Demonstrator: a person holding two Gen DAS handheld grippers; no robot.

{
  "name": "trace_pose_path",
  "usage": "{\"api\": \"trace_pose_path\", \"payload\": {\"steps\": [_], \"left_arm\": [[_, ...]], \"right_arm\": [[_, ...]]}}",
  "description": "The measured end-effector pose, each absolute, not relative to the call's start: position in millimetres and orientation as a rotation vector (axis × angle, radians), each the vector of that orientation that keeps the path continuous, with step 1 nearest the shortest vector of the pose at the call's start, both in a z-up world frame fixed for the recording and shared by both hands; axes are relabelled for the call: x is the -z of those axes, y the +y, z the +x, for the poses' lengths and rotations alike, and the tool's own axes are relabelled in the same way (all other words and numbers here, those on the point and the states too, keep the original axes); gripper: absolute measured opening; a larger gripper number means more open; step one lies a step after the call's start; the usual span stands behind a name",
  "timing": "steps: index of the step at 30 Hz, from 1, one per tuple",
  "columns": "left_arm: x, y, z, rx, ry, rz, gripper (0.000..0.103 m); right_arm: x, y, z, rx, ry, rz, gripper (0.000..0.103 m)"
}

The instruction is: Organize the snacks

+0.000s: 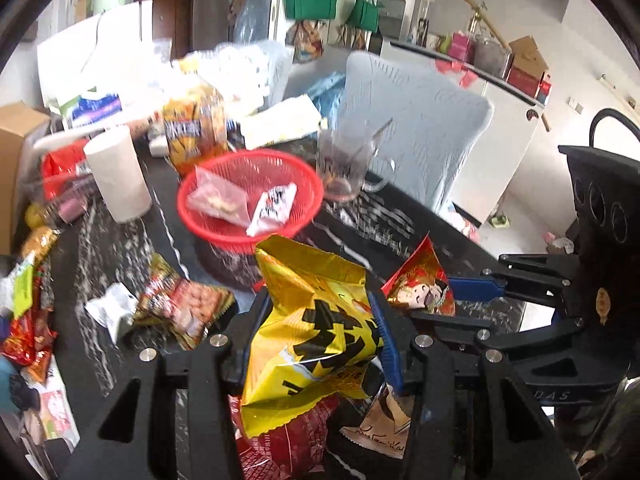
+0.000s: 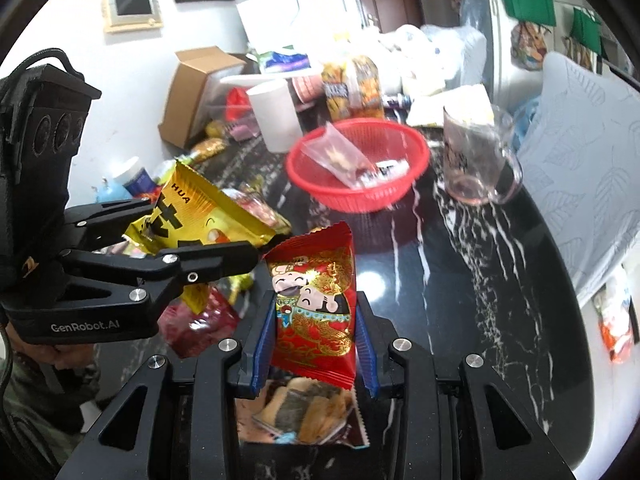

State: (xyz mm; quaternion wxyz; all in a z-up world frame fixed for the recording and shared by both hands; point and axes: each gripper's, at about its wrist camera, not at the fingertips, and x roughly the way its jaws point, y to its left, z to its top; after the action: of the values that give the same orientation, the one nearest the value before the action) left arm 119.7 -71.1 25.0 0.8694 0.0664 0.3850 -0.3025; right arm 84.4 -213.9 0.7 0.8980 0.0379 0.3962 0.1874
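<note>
1. Snack packets were pinched in both grippers, and both were held clear above the black marble-patterned table (image 2: 500, 300).
2. Left gripper (image 1: 316, 336) was clenched on a yellow snack bag (image 1: 316, 320) with bold black characters, its blue pads pressing the bag's two sides; the bag stood crumpled and upright between them.
3. Right gripper (image 2: 316, 320) was closed almost fully on a red snack packet (image 2: 314, 304) printed with a cartoon figure in gold, which stood upright between its blue pads.
4. From the left wrist view, the right gripper sat just to the right of the yellow bag, and the red packet showed beside it.
5. Beyond both grippers, a red basket (image 1: 192, 216) stood on the table with a clear packet (image 1: 218, 198) and a white packet (image 1: 272, 210) inside.
6. Just right of the basket was a glass mug (image 2: 478, 156); to its left stood a white paper roll (image 1: 116, 172).
7. More packets (image 1: 184, 304) lay loose on the table beneath and to the left of the grippers.
</note>
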Motion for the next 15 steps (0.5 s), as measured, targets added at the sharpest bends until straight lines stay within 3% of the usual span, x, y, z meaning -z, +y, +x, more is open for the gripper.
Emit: {"api": "trace_pose_path", "payload": {"steps": [15], "left_arm": [[-90, -58, 126, 0.619, 0.597, 0.120, 0.047]], "right_arm": [[-64, -205, 92, -0.399, 0.665, 0.015, 0.036]]}}
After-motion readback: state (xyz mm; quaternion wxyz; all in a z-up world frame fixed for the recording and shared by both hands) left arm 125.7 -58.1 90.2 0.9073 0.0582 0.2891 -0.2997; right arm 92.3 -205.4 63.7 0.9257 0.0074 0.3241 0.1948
